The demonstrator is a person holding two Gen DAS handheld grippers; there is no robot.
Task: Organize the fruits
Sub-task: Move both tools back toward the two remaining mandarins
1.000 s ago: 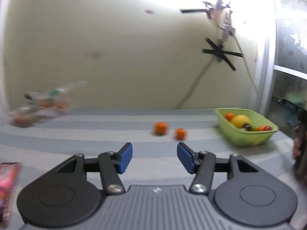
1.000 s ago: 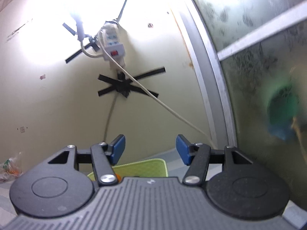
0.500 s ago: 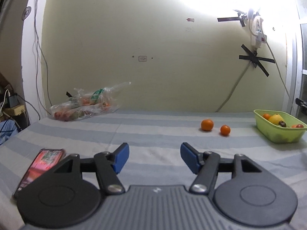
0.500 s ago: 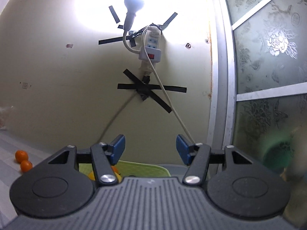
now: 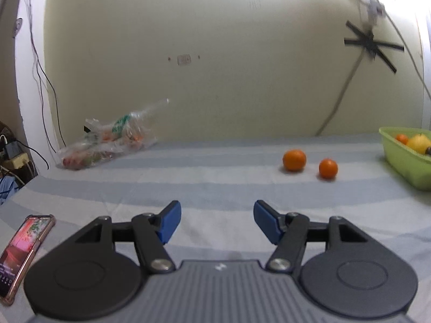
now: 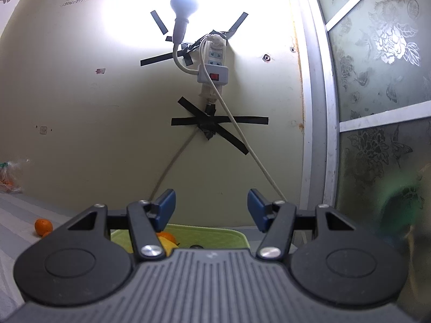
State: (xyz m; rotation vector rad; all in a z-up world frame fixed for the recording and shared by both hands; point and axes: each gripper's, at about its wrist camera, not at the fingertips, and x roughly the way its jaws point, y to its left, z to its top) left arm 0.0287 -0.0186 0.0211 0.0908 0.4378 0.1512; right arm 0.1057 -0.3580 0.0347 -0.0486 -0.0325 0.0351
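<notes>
Two oranges lie on the striped blue-grey sheet: a larger orange (image 5: 294,160) and a smaller orange (image 5: 328,168) to its right. A green basket (image 5: 404,158) at the right edge holds an orange, a yellow fruit and a dark fruit. My left gripper (image 5: 216,222) is open and empty, low over the sheet, well short of the oranges. My right gripper (image 6: 211,210) is open and empty, above the near side of the green basket (image 6: 215,232), which it partly hides. One orange (image 6: 43,226) shows at its far left.
A clear plastic bag of fruit (image 5: 107,142) lies at the back left by the wall. A phone (image 5: 20,250) lies at the sheet's front left. A power strip and taped cables (image 6: 212,80) hang on the wall. A frosted glass door (image 6: 377,107) stands at right.
The left view has swung left, then slightly back and nearer; the oranges look larger and the basket sits at the frame edge. The right view has tilted upright. Both grippers stay open.
</notes>
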